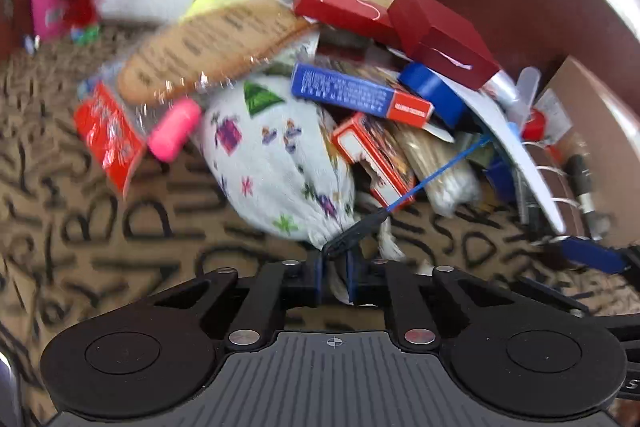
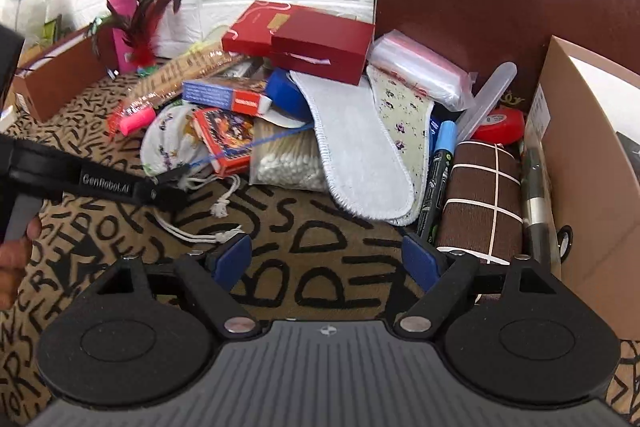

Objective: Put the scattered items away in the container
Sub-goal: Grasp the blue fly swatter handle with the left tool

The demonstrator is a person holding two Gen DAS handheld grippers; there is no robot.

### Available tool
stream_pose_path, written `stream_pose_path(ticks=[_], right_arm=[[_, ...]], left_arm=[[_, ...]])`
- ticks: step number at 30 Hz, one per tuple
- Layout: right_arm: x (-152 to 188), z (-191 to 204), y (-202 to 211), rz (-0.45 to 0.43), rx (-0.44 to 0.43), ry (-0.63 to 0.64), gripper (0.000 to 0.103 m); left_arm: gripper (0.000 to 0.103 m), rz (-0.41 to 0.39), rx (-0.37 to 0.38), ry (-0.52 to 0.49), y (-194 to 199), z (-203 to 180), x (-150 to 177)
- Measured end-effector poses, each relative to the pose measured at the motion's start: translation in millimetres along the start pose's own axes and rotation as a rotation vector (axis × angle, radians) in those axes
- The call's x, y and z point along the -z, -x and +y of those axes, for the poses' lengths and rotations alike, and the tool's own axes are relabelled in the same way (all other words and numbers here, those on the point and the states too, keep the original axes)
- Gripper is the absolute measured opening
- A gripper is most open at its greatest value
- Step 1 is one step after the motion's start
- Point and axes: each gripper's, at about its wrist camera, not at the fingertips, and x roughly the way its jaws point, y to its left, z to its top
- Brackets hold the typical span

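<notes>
My left gripper has its fingers nearly closed on the drawstring end of the pouch, a white bag with small coloured prints; a bit of white fabric shows between the blue pads, so I judge the grip is on the pouch's neck, though the blur makes the exact hold hard to read. The pouch lies on the patterned bench at the front left of the pile, touching a card box and just beside a pink marker. My right gripper hangs over bare bench with its fingers wide apart and nothing between them, with the insoles and a brown roll ahead of it. The container, a tan box, stands at the far right, well apart from the pouch. I take this as the pick-up step: next I need to lift the pouch free without dragging the card box or the blue cord lying across it, then carry it right to the box
</notes>
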Motion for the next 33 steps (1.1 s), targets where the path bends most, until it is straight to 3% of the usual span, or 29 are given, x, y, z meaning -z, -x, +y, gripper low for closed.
stream_pose_path(ticks=[10, 11, 12, 14, 17, 19, 23, 28, 29, 30, 31, 33], right_arm=[[3.0, 14.5, 10.6, 0.000, -0.030, 0.048, 0.085], [3.3, 16.2, 10.3, 0.002, -0.028, 0.052, 0.085], [3.4, 16.9, 10.0, 0.003, -0.027, 0.052, 0.085], [3.4, 16.9, 10.6, 0.003, -0.025, 0.047, 0.085], [5.3, 13.5, 13.0, -0.001, -0.018, 0.041, 0.086], [6.5, 9.8, 11.5, 0.006, -0.010, 0.034, 0.086], [10.4, 4.2, 6.8, 0.027, -0.012, 0.004, 0.086], [15.9, -1.0, 3.9, 0.048, -0.015, -0.001, 0.086], [16.5, -3.0, 3.2, 0.052, -0.013, -0.005, 0.086], [16.8, -5.4, 2.3, 0.056, -0.011, -0.009, 0.086], [17.0, -7.5, 1.7, 0.058, -0.009, -0.012, 0.086], [17.9, -10.6, 0.6, 0.061, -0.007, -0.015, 0.086]], left_arm=[[0.002, -0.016, -0.016, -0.026, 38.8, -2.1, 35.8], [0.023, -0.027, -0.028, -0.042, 40.5, -4.9, 35.5], [0.025, -0.049, -0.033, -0.043, 43.2, -7.3, 34.3], [0.043, -0.092, -0.018, -0.029, 49.4, -8.4, 28.7], [0.060, -0.133, 0.041, -0.020, 57.2, -11.4, 17.2], [0.063, -0.154, 0.050, -0.056, 55.1, -19.9, 9.2], [0.059, -0.134, 0.094, -0.115, 28.8, -40.2, -7.4], [0.053, -0.045, 0.029, -0.166, -23.6, -54.4, -18.0], [0.033, -0.011, 0.036, -0.160, -32.8, -53.6, -18.0], [0.030, 0.003, 0.035, -0.152, -37.7, -52.6, -17.0], [0.017, -0.001, 0.031, -0.150, -37.4, -52.1, -16.1], [0.014, 0.015, 0.059, -0.127, -32.5, -50.3, -15.4]])
